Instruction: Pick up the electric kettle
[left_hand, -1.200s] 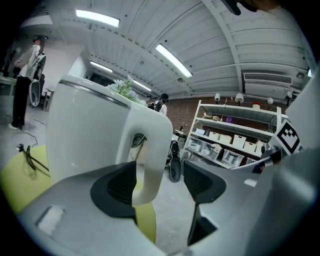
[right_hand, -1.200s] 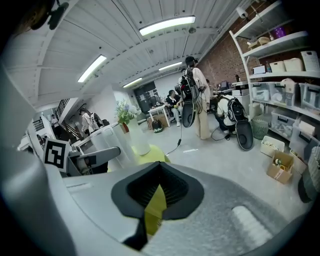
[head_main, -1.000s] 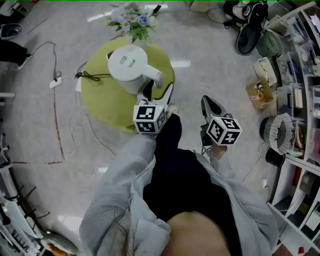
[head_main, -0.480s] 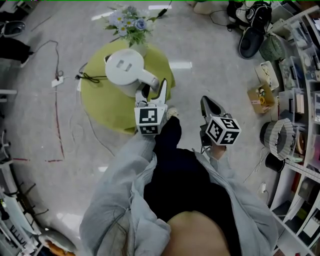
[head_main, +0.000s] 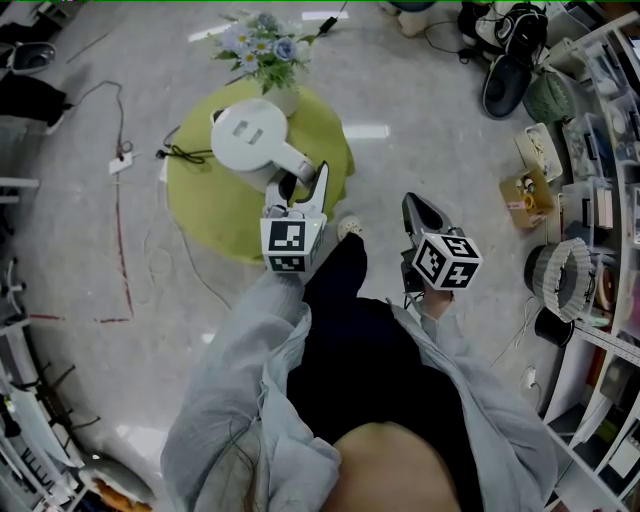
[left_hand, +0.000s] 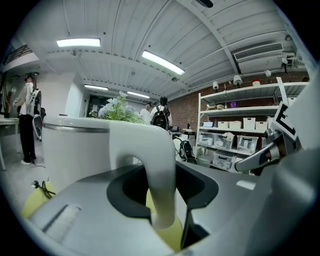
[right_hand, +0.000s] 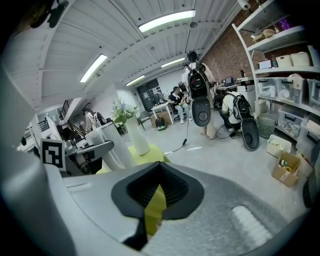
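Electric kettle (head_main: 250, 138), one only and white, stands on the single round yellow-green table (head_main: 205, 215), with its lid up and its handle (left_hand: 160, 165) turned toward the person. One vase of flowers (head_main: 262, 50) stands on the far edge of the same table, just beside the kettle, and one dark cord (head_main: 185, 152) runs off the table's left side to the floor. Two grippers are in view, each with one marker cube: the left cube (head_main: 287, 245) and the right cube (head_main: 447, 260) both show black-and-white square patterns rather than readable words. The left gripper (head_main: 302, 185) reaches over the table's near edge, its jaws apart and set on either side of the kettle's handle. In the left gripper view the handle runs down between them, with a strip of yellow table showing between the handle and the right-hand jaw. The right gripper (head_main: 415, 208) hangs over the bare floor, well apart from the kettle, its jaws drawn together to a thin slit and holding nothing.
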